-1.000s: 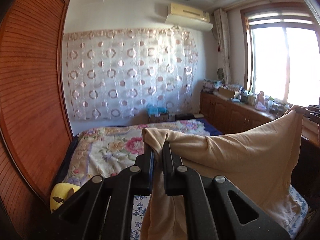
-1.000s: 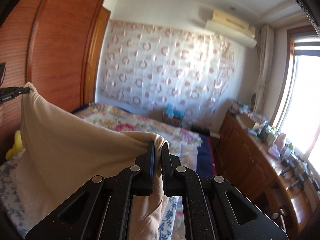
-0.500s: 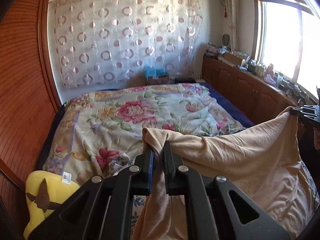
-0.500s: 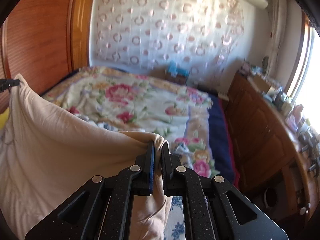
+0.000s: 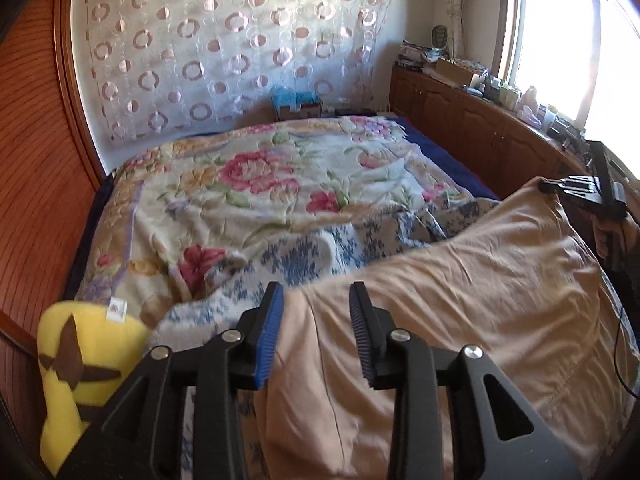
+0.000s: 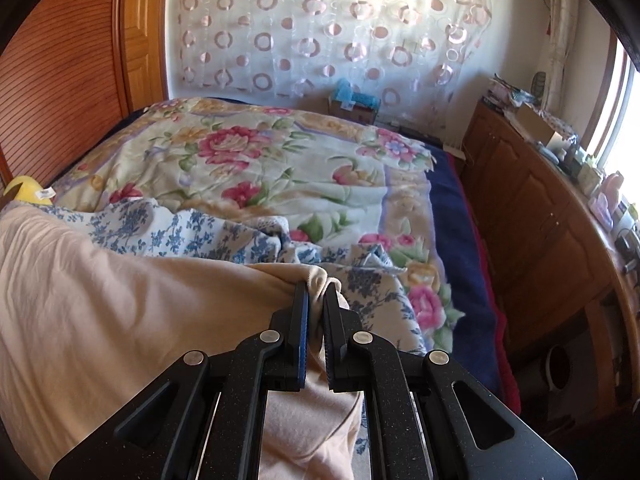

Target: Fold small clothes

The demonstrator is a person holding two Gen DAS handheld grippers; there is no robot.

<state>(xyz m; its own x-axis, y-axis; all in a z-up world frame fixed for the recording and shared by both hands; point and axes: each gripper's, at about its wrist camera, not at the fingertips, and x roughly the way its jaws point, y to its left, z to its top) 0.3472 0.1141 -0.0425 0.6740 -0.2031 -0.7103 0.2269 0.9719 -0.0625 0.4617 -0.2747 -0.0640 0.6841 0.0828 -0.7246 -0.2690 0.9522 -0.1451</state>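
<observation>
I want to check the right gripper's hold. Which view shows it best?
The right wrist view: the right gripper sits nearly shut on a bunched corner of the beige garment. The left wrist view shows it small at the far right edge, at the garment's corner.

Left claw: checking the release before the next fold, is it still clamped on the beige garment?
No, the left claw stands open above the beige garment.

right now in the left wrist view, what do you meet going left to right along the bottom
yellow plush toy → open left gripper → beige cotton garment → right gripper pinching its far corner
</observation>
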